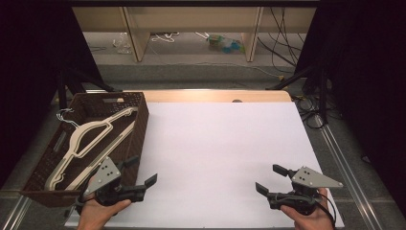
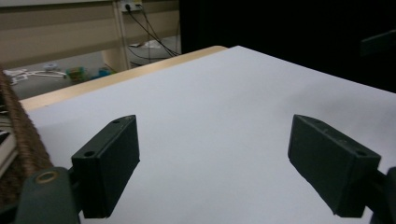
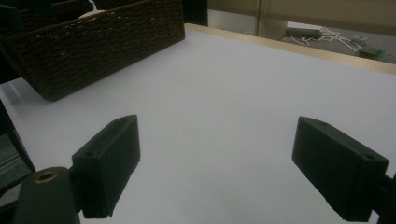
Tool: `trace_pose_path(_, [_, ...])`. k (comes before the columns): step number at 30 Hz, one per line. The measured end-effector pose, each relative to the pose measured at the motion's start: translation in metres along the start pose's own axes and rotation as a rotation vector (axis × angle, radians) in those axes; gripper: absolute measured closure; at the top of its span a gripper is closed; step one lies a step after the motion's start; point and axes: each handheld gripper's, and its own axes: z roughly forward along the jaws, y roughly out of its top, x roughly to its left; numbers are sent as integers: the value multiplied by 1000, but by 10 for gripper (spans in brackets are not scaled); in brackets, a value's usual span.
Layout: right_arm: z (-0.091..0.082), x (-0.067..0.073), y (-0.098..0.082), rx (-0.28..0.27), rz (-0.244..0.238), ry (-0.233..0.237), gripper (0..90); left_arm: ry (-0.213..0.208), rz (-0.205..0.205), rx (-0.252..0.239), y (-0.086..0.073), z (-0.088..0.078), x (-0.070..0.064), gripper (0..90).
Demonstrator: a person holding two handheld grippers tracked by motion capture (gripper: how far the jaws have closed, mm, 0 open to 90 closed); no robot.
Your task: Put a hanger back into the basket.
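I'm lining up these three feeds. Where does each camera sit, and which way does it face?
High view: above the person's side, looking forward and down at the white table; both hands, left gripper, right gripper.
Left gripper view: rides the left gripper, facing the table's far edge; open jaws.
Right gripper view: rides the right gripper, facing the brown basket.
All three share the basket.

A white sheet [image 1: 225, 158] covers the wooden table [image 1: 215, 96] — only a strip of wood shows along the far edge. At the sheet's left side sits a dark brown woven basket [image 1: 139, 132], holding cream-coloured clothes hangers [image 1: 88, 134] laid lengthwise. Beyond the table stand pale shelf uprights [image 1: 134, 33] — loose cables [image 1: 282, 48] and small clutter [image 1: 225, 43] lie on the floor there.
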Motion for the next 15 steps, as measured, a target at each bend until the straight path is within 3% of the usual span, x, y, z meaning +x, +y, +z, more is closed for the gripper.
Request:
trace_pose_path(3, [-3,5,-4,-24,11,7,161,7,-11,-4,-6,-1,-1,164])
trace_pose_path(5, [-7,7,-6,-7,5,2,161,6,-18,-1,-10,-1,-2,163])
trace_pose_path(6, [-8,8,-7,-8,8,4,161,5,2,9,-11,-2,-2,163])
trace_pose_path(13, [-9,13,-11,-50,21,4,161,5,-12,-3,-13,-1,-1,164])
trace_pose_path(15, [-11,11,-10,-31,2,-3,161,12,-9,0,-13,-2,0,164])
